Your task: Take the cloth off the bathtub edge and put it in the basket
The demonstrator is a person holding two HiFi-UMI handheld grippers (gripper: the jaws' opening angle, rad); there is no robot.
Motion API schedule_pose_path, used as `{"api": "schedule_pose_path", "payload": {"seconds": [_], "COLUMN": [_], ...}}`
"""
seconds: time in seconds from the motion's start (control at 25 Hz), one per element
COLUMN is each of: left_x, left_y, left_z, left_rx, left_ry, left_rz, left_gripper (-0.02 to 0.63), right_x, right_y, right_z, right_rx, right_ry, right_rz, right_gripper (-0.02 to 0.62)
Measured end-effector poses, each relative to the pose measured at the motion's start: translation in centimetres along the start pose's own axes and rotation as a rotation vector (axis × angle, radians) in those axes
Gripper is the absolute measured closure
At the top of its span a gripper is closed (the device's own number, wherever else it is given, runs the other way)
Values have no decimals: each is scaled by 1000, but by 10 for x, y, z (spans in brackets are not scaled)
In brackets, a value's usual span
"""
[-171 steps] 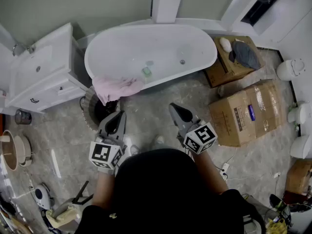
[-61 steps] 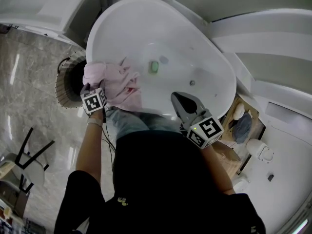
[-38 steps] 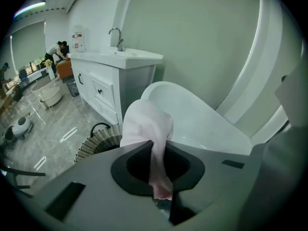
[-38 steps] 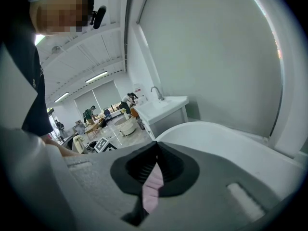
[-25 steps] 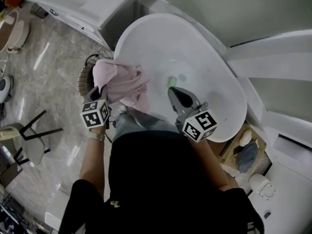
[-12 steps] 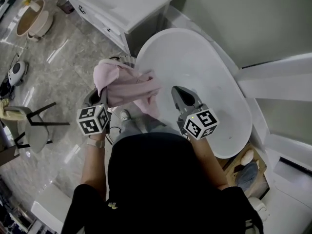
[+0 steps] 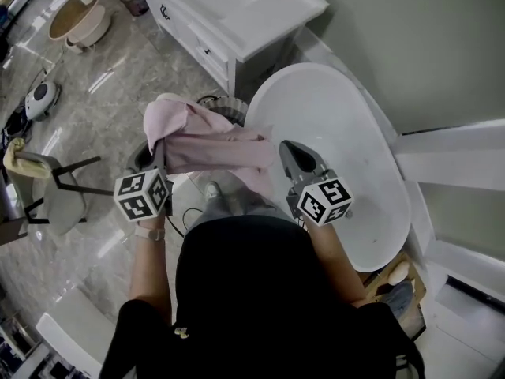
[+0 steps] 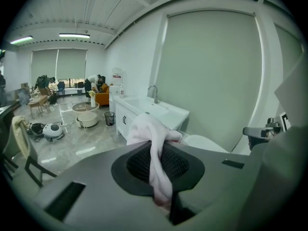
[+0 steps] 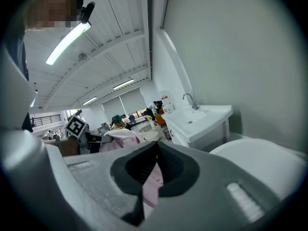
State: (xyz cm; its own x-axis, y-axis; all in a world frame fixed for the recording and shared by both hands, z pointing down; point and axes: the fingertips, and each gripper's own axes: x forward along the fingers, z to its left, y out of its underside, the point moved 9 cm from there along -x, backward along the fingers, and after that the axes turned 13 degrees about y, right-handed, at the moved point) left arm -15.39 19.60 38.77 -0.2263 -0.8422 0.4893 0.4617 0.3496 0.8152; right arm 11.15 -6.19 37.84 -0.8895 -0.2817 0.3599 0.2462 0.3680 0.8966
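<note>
A pink cloth (image 7: 207, 144) hangs in the air, clamped in my left gripper (image 7: 160, 158), whose marker cube shows just below it. In the left gripper view the cloth (image 8: 151, 129) drapes over and down between the shut jaws of that gripper (image 8: 161, 146). The cloth hides most of the dark woven basket (image 7: 227, 112) on the floor beneath, beside the end of the white bathtub (image 7: 347, 133). My right gripper (image 7: 290, 150) hovers at the cloth's right end above the tub's rim. Its tips (image 9: 155, 144) meet, with pink showing behind them.
A white vanity with a sink (image 7: 237, 6) stands behind the basket and the tub. On the marble floor to the left are a chair (image 7: 55, 196), a small white appliance (image 7: 39, 97), stacked basins (image 7: 79, 14) and a small bin (image 7: 136, 0).
The cloth has come off the tub edge and been lifted up and leftward over the basket, held by my left gripper. My right gripper has followed alongside.
</note>
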Motion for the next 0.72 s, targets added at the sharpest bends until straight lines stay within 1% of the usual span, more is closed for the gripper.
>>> {"api": "schedule_pose_path", "payload": {"seconds": [0.28, 0.48, 0.72], "left_x": [-26, -33, -32], "left_y": [-22, -40, -64], "left_z": [50, 77, 101], "left_rx": [5, 17, 44], "left_ry": [-58, -68, -76], "left_rz": [-58, -85, -110], "left_gripper": [558, 559, 560], "right_x": [28, 41, 50], "right_y": [-4, -6, -7], "right_z": [33, 54, 65], "right_rx": [-11, -13, -19], "right_ry": [-17, -14, -4], "right_rz": [7, 10, 16], "right_gripper": [599, 598, 598]}}
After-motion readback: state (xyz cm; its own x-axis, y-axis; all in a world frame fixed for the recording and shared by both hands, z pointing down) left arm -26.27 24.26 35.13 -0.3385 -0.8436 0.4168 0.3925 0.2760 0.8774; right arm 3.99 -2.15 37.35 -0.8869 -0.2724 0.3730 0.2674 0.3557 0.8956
